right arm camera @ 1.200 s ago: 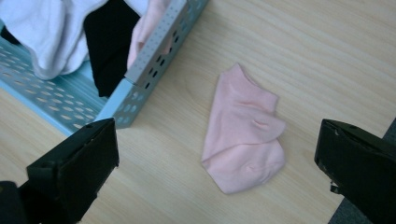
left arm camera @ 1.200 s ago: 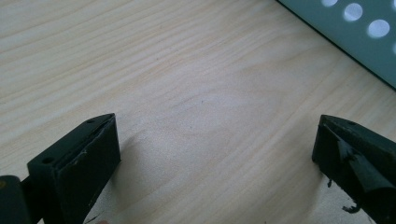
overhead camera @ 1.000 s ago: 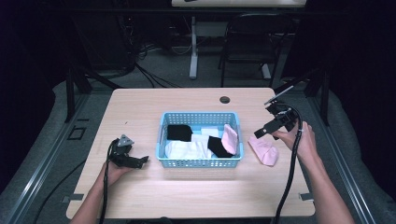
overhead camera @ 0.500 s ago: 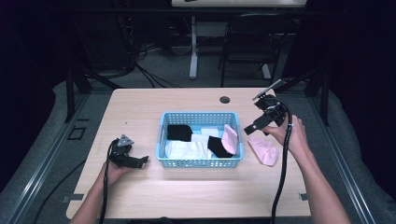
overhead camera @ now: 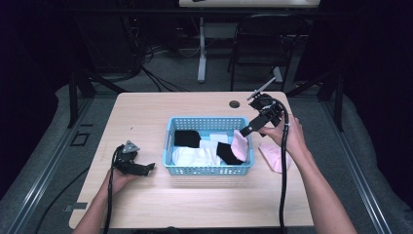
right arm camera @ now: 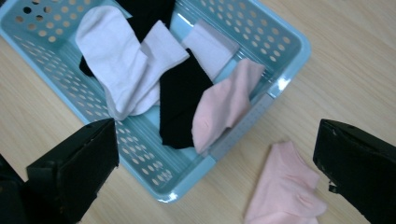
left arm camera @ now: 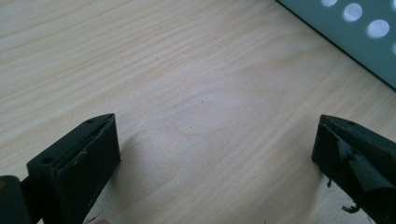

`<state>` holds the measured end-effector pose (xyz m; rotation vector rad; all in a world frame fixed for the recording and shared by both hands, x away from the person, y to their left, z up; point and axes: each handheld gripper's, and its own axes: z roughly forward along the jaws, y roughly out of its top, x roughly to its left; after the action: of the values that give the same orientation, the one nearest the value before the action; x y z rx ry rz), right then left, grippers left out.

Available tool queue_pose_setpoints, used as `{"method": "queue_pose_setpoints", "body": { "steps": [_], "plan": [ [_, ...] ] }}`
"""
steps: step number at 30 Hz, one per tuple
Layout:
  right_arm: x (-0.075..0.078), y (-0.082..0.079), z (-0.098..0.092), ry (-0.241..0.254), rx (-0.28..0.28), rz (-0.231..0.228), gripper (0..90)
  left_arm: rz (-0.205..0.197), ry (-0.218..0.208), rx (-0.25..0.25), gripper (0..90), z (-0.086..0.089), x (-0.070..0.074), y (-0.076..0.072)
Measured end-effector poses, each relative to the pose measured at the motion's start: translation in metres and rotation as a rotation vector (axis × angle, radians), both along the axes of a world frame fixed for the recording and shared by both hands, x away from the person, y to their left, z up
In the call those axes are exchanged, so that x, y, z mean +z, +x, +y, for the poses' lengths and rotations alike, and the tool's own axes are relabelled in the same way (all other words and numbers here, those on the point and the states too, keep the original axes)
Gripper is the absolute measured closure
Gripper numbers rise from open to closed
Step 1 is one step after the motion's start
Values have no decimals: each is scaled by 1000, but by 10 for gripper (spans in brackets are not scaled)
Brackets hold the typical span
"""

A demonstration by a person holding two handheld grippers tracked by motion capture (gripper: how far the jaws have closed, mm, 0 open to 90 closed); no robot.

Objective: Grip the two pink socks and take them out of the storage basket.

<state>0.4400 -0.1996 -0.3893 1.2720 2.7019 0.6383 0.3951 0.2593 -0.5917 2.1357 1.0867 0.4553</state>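
Two black grippers are seen, the left gripper (overhead camera: pixel 148 167) topped by a grey three-cornered plate and the right gripper (overhead camera: pixel 246 130) fitted with a slim grey rod at its top. A black cable is trailed from each along a bare, sleeveless forearm. The jaws are formed as thick, blocky black pads with small screw holes and scuffed edges.

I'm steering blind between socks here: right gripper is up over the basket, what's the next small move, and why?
Probably lower the right gripper onto the pink sock draped over the basket rim. Its jaws are open and empty, one pink sock already lies on the table, and this is its match.
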Motion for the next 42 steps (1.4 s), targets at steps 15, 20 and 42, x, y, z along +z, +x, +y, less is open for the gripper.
{"method": "queue_pose_setpoints", "body": {
  "steps": [15, 20, 42],
  "plan": [
    [-23, 18, 44, 35, 83, 60, 25, 0, -2, 0, 8, 0, 0, 0],
    [-43, 28, 50, 16, 90, 93, 138, -1, -2, -1, 8, 0, 0, 0],
    [-94, 48, 52, -220, -30, 90, 382, 0, -2, -3, 8, 0, 0, 0]
  ]
}}
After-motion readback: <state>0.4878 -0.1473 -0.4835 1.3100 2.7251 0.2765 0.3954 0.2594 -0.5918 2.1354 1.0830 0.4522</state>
